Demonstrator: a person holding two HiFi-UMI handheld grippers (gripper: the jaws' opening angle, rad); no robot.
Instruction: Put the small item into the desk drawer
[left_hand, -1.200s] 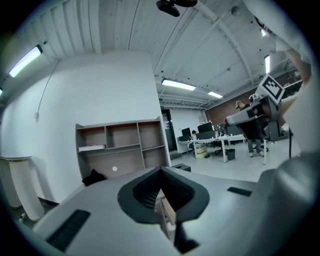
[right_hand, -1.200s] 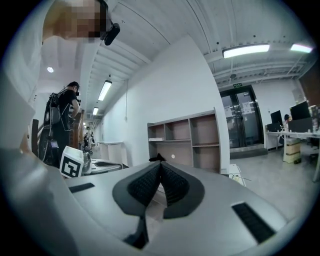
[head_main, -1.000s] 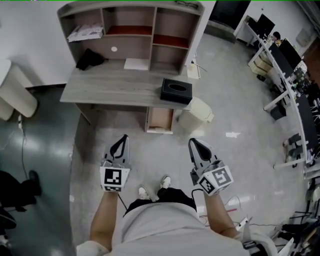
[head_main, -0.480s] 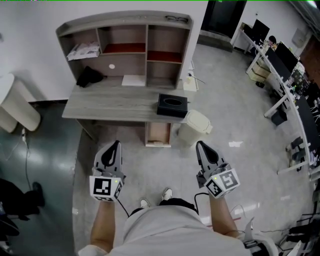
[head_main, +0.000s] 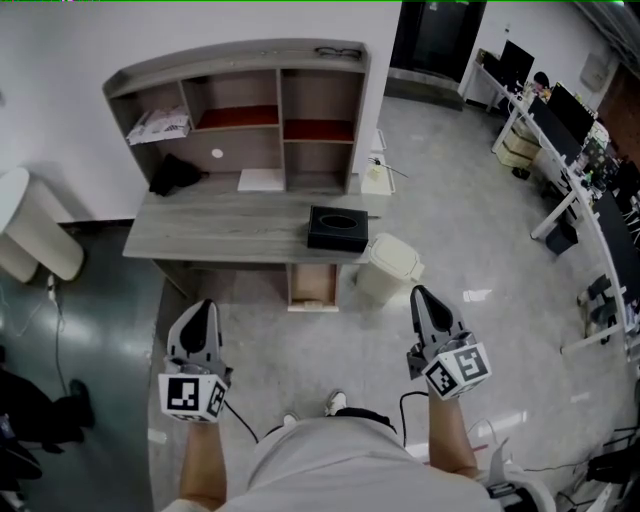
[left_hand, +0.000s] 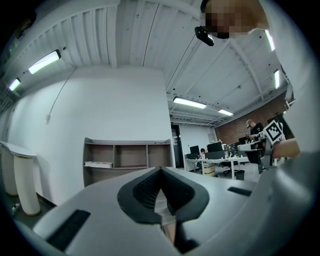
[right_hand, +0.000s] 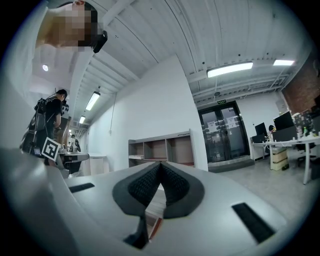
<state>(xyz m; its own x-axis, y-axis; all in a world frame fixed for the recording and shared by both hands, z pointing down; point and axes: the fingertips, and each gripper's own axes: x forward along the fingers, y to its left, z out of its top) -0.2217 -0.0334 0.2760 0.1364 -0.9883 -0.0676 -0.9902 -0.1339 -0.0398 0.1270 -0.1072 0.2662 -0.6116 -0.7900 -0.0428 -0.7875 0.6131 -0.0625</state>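
Note:
The grey desk (head_main: 230, 228) with a shelf hutch stands against the wall, some way ahead of me. Its drawer (head_main: 312, 286) under the right side is pulled open and looks empty. On the desktop lie a black box (head_main: 337, 228), a white flat item (head_main: 262, 181) and a black bundle (head_main: 172, 175). My left gripper (head_main: 204, 305) is held over the floor in front of the desk's left part, shut and empty. My right gripper (head_main: 419, 294) is also shut and empty, right of the drawer. In the gripper views, the left gripper (left_hand: 161, 170) and right gripper (right_hand: 160, 165) pads meet with nothing between them.
A cream waste bin (head_main: 390, 268) stands on the floor just right of the drawer. A white rounded object (head_main: 28, 235) sits left of the desk. Office desks with monitors (head_main: 560, 130) line the right side. Papers (head_main: 158, 124) lie in the hutch's left shelf.
The desk has drawn farther away and higher in the head view. Both grippers have dropped lower in the view and spread apart, still shut.

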